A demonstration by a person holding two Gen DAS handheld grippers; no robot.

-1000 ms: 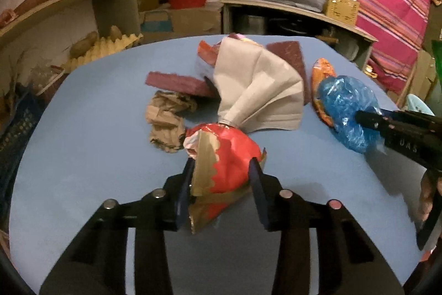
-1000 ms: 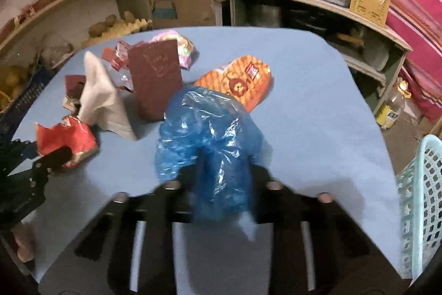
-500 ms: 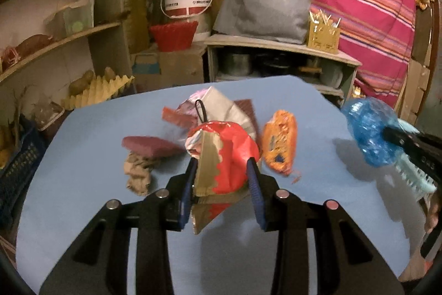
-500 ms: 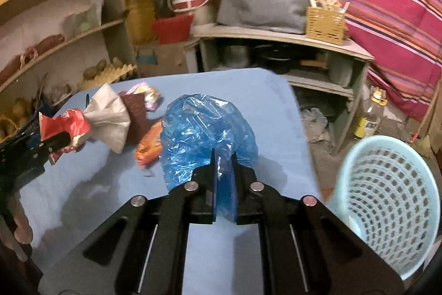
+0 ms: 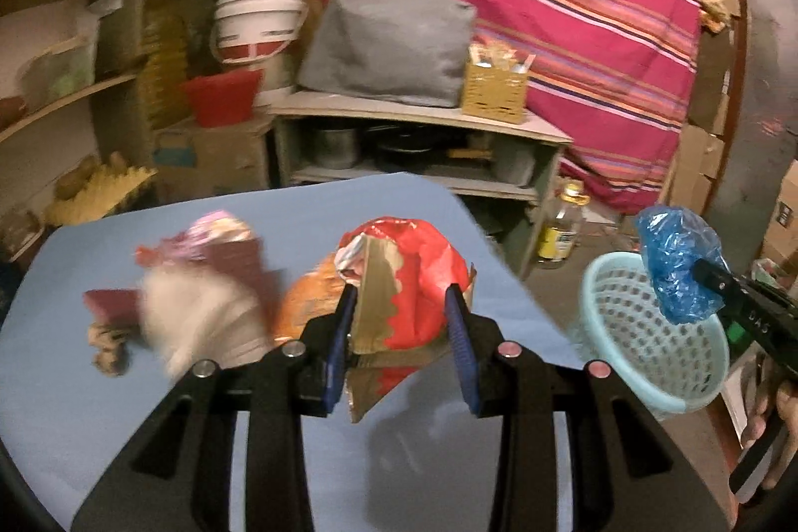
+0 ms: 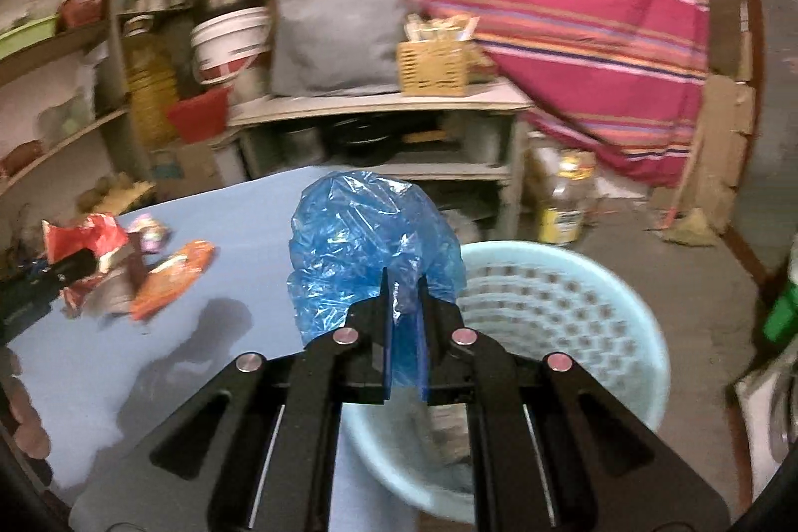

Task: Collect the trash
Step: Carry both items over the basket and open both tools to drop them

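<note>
- Around you: the pale blue tabletop (image 5: 259, 213) carries an orange snack packet (image 6: 172, 277), a pink wrapper (image 5: 219, 228), a blurred whitish paper bag (image 5: 199, 322) over maroon card pieces, and a brown paper crumple (image 5: 107, 350) at its left.
- Behind the table stand a shelf unit with a grey cushion (image 5: 389, 41), a woven yellow box (image 5: 494, 88) and a white bucket (image 5: 257, 28); a yellow-labelled bottle (image 5: 561, 228) sits on the floor.
- Nothing lies between your right-hand load and the light blue perforated plastic basket (image 6: 563, 312) beside the table edge.
- Your left gripper (image 5: 399, 307) pinches a crumpled red-and-gold foil wrapper (image 5: 409, 277), held above the table's right part.
- Your right gripper (image 6: 404, 297) is clamped on a scrunched translucent blue plastic bag (image 6: 364, 243), which bulges above the fingers, hanging over the basket's near rim.
</note>
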